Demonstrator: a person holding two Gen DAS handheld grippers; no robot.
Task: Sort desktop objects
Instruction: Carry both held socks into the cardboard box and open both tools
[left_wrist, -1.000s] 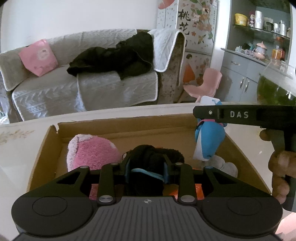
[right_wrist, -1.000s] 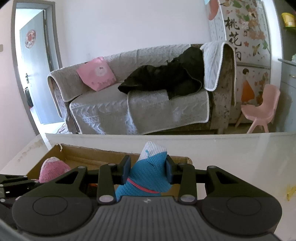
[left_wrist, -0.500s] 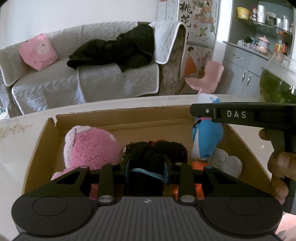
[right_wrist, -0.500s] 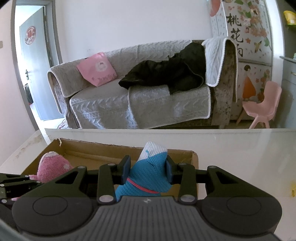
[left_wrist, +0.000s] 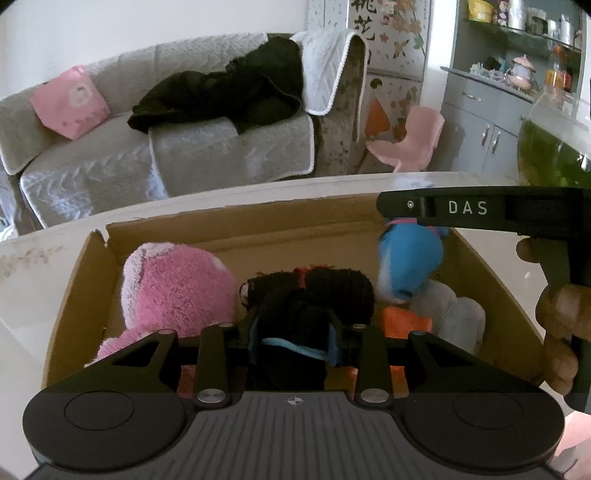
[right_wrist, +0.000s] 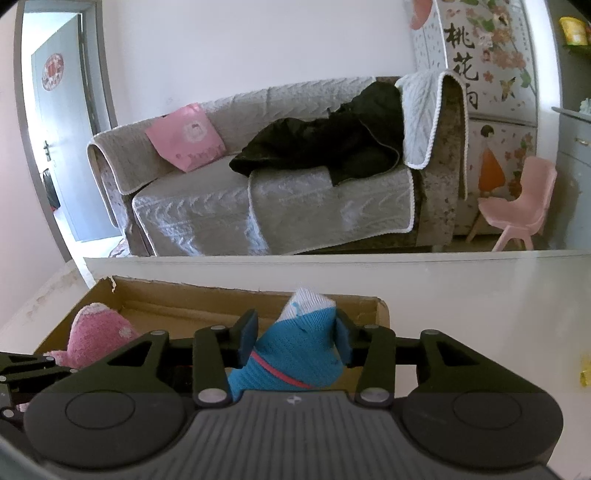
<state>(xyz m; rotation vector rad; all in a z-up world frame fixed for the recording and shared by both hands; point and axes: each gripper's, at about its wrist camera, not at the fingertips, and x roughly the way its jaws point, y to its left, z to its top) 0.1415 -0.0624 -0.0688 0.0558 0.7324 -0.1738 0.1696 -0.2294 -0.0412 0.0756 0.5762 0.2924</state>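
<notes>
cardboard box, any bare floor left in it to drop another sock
Bare floor shows only along the brown cardboard box's far wall, behind the fluffy pink sock. The middle and right are crowded: black fuzzy sock, orange item, grey sock.

The blue sock (left_wrist: 408, 264) is motion-blurred, its top hidden behind the right gripper (left_wrist: 480, 214).

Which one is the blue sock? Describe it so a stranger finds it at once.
Start at the cardboard box on the pale table. At its right end, the blue sock hangs between the jaws of the right gripper, above a grey sock. Only it is bright blue with a white tip and a pink stripe; its neighbours are fluffy pink, black, orange or grey.
</notes>
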